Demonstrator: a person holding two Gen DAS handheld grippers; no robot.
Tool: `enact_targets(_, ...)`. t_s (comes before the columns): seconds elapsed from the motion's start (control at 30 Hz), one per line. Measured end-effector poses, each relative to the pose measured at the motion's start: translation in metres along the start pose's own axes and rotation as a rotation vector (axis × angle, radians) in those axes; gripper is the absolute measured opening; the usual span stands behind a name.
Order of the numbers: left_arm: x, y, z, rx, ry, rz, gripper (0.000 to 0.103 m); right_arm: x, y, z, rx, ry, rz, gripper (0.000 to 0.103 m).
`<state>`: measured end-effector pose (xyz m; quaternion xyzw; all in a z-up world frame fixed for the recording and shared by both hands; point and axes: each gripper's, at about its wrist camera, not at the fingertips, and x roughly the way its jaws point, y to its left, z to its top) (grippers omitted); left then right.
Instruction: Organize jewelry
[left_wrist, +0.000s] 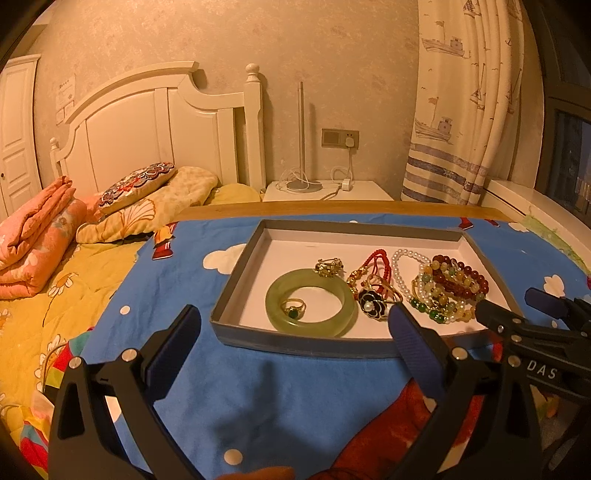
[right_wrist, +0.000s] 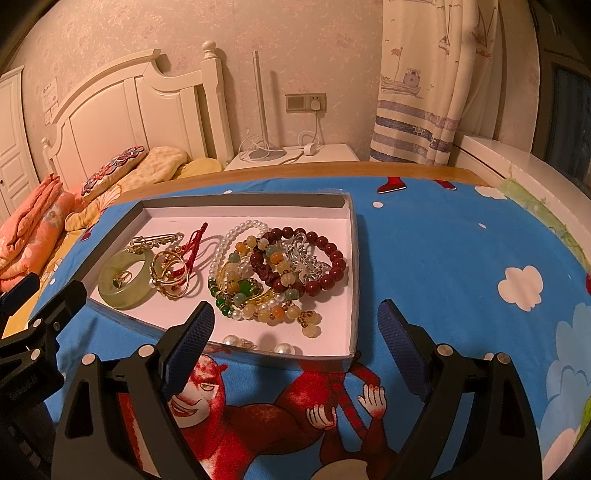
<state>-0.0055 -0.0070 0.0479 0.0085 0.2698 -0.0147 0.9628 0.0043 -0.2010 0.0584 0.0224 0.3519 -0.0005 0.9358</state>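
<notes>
A shallow grey box (left_wrist: 236, 288) (right_wrist: 352, 236) with a white floor lies on the blue cartoon cloth. In it are a green jade bangle (left_wrist: 275, 306) (right_wrist: 127, 295) with a small gold ring (left_wrist: 293, 308) (right_wrist: 122, 278) inside it, a black flower brooch (left_wrist: 371, 306), a red cord bracelet (left_wrist: 373, 264) (right_wrist: 195, 240), white pearls (left_wrist: 400, 271) (right_wrist: 229, 236), and mixed bead bracelets (left_wrist: 452, 284) (right_wrist: 295, 266). Two pearl earrings (right_wrist: 282, 348) lie at the box's near edge. My left gripper (left_wrist: 295, 325) is open and empty just before the box. My right gripper (right_wrist: 295, 323) is open and empty at the box's near right corner.
The cloth (left_wrist: 236, 387) covers a wooden table (left_wrist: 332, 210). A bed with quilts (left_wrist: 37, 240) and pillows lies left. A white nightstand (left_wrist: 328, 190) with a lamp and charger stands behind. A curtain (left_wrist: 461, 110) hangs at the back right.
</notes>
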Motion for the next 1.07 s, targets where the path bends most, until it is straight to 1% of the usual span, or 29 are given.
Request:
enact_targets(0.4,-0.006,0.002,0.0,-0.01,-0.024,-0.019,0.1,-0.001,0.001,-0.001,0.001,0.001,-0.001,0.086)
enact_targets(0.5,-0.008,0.002,0.0,-0.01,-0.035,0.0,0.1,-0.001,0.001,0.0,-0.002,0.003,-0.001,0.086)
enact_targets(0.67,-0.005,0.004,0.0,-0.015,-0.012,-0.012,0.1,-0.001,0.001,-0.001,0.0,0.0,0.007,0.086)
enact_targets(0.77,-0.006,0.006,0.001,-0.027,-0.005,0.021,0.1,-0.005,0.003,-0.003,0.007,-0.006,0.025,0.086)
enact_targets(0.83,-0.004,0.005,-0.002,-0.004,0.064,0.007,0.1,-0.01,0.003,-0.005,0.005,-0.008,0.054,0.086)
enact_targets(0.87,-0.002,0.004,-0.006,0.005,0.134,-0.017,0.1,-0.013,0.005,-0.007,-0.007,0.009,0.073,0.086)
enact_targets(0.9,-0.002,0.005,-0.009,0.007,0.17,-0.024,0.1,-0.015,0.007,-0.01,-0.022,0.034,0.089,0.086)
enact_targets(0.97,-0.007,0.007,-0.021,0.029,0.225,0.018,0.1,-0.026,0.013,-0.018,-0.067,0.102,0.134,0.086)
enact_targets(1.07,-0.008,0.014,-0.037,0.039,0.288,0.029,0.1,-0.035,0.025,-0.034,-0.128,0.179,0.147,0.086)
